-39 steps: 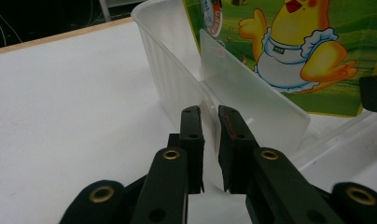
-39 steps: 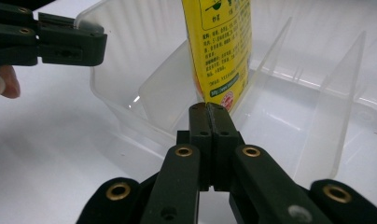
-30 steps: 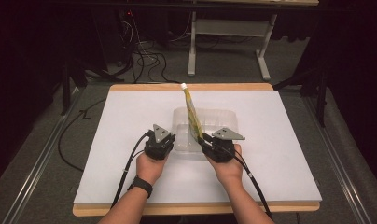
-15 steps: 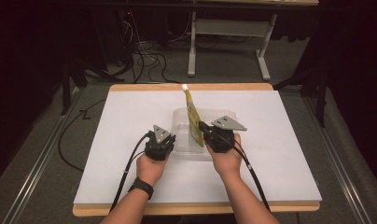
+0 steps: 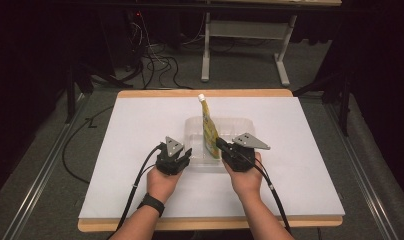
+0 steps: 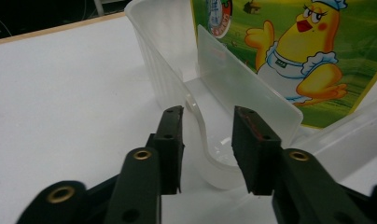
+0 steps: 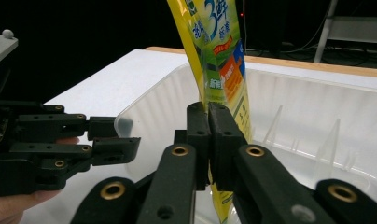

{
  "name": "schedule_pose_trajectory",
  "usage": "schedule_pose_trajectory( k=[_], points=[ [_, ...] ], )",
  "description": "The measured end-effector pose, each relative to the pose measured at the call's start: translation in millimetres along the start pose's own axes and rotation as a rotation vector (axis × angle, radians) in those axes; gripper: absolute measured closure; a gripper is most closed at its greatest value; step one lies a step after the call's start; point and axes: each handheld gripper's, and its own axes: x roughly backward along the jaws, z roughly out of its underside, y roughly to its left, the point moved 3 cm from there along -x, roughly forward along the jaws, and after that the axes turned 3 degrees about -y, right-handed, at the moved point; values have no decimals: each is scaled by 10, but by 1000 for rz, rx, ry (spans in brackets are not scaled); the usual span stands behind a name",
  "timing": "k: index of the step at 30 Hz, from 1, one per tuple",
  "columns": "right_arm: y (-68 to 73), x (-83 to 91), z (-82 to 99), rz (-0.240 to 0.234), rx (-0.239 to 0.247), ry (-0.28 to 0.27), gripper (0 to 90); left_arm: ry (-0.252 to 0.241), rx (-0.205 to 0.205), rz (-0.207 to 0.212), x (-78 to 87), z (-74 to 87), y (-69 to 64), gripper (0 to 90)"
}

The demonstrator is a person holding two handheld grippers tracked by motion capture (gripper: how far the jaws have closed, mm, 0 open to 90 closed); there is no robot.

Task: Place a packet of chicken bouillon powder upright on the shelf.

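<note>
A yellow spouted pouch point(image 5: 208, 131) with a white cap stands nearly upright in a clear plastic tray point(image 5: 240, 126) at the table's middle. My right gripper point(image 5: 221, 146) is shut on the pouch's lower edge; in the right gripper view its jaws point(image 7: 208, 116) pinch the pouch point(image 7: 220, 60) above the tray point(image 7: 312, 107). At the tray's front left corner my left gripper point(image 5: 186, 155) stands open. In the left gripper view the tray's curved rim point(image 6: 201, 122) runs between the parted fingers point(image 6: 171, 140). A chick picture on the pouch point(image 6: 294, 60) lies beyond.
The tray rests on a white sheet point(image 5: 140, 130) that covers a wooden table point(image 5: 210, 224). Thin upright dividers point(image 7: 333, 133) rise inside the tray. Both cables point(image 5: 140, 180) trail back toward the front edge. Dark floor, cables and a desk frame point(image 5: 245, 30) lie beyond.
My right gripper moved forward and left from the tray's front edge to the pouch and has shut on it. The left gripper has barely moved.
</note>
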Motion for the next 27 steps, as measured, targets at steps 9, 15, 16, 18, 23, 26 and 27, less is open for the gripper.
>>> schedule_pose_trajectory(
  k=[9,15,16,18,23,26,27],
  points=[
    [-4,-21,-13,-6,8,21,635,-18,17,-4,27,-26,36,487],
    [-3,-10,-50,-28,31,20,462,-30,15,15,94,-40,58,400],
    [0,2,-52,-31,37,21,428,-37,13,21,119,-39,64,383],
    [-2,32,-49,-38,52,24,378,-40,6,40,199,-30,100,359],
    [-104,222,-18,-29,90,20,318,-57,19,76,443,26,311,309],
    [-287,434,15,1,103,8,306,-54,4,61,617,117,519,295],
    [-363,509,30,19,104,7,302,-47,0,49,655,149,577,284]
  ],
)
